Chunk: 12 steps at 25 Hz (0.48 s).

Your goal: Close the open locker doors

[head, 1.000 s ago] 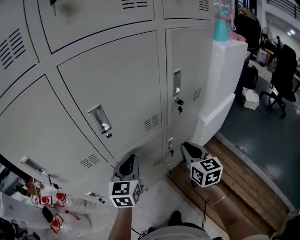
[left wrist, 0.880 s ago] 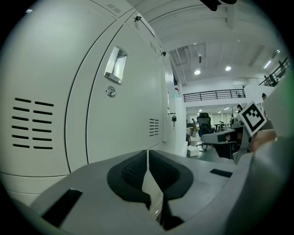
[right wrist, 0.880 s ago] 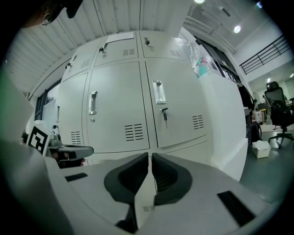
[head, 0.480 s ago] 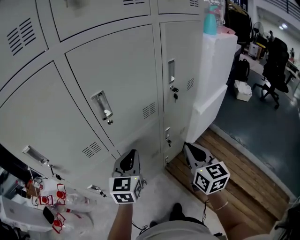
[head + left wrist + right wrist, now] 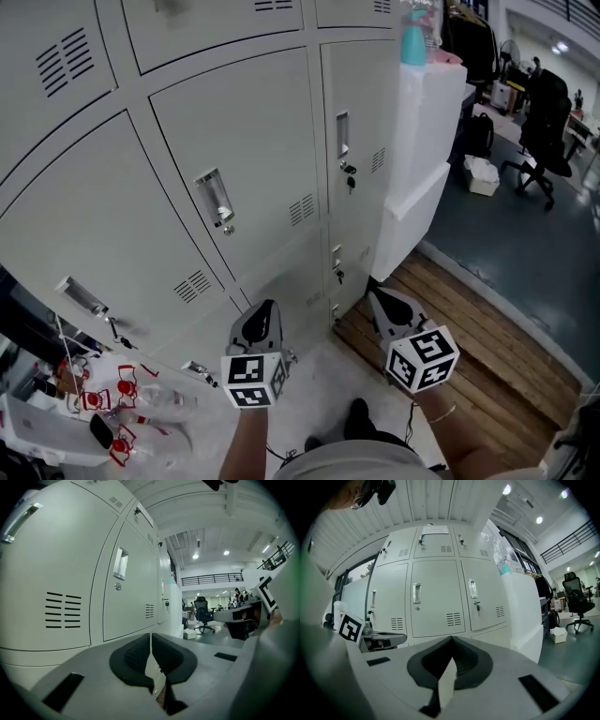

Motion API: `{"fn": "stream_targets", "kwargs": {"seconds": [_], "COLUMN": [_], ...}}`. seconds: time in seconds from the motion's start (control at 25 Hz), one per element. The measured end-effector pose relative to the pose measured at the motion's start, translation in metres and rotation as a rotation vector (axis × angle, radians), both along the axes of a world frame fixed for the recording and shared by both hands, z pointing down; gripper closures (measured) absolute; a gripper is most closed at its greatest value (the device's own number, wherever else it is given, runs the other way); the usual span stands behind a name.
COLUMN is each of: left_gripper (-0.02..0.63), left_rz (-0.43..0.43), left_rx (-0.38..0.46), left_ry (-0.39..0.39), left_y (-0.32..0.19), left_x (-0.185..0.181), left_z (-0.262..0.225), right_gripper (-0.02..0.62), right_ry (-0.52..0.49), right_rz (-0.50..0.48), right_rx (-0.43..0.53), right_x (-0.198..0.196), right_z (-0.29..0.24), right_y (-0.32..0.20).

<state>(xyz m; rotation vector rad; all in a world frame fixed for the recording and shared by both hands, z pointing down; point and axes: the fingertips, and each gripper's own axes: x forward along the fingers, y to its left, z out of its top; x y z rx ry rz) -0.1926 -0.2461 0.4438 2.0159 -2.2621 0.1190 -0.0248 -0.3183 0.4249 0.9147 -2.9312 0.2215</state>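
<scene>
Office floor and a wooden platform [image 5: 473, 328] lie right of the grey lockers [image 5: 239, 141]. Every locker door visible looks shut, flush with its frame. The left gripper [image 5: 265, 306] and right gripper [image 5: 376, 293] hang low before the lockers' bottom row, jaws pressed together, holding nothing, probably since no door here needs pushing.

A bank of grey metal lockers [image 5: 234, 141] stands ahead. Touching its right end is a white foam block [image 5: 427, 141] with a teal plastic bottle [image 5: 413, 45] on top. Brown wooden planking [image 5: 469, 328] lies before the block. A black office chair [image 5: 544, 122] stands far right.
</scene>
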Motion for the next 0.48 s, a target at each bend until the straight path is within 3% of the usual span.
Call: {"fn": "stream_targets", "kwargs": {"seconds": [0.48], "left_gripper": [0.583], "left_rz": [-0.022], "left_rx": [0.0], "left_ry": [0.0], "left_y": [0.0083], "left_x": [-0.0066], "left_z": [0.0016], "right_gripper": [0.597], "right_ry": [-0.022], "right_rz": [-0.016], "right_rx": [-0.025], "right_x": [-0.0039], "right_z": [0.002], "right_y": [0.0075]}}
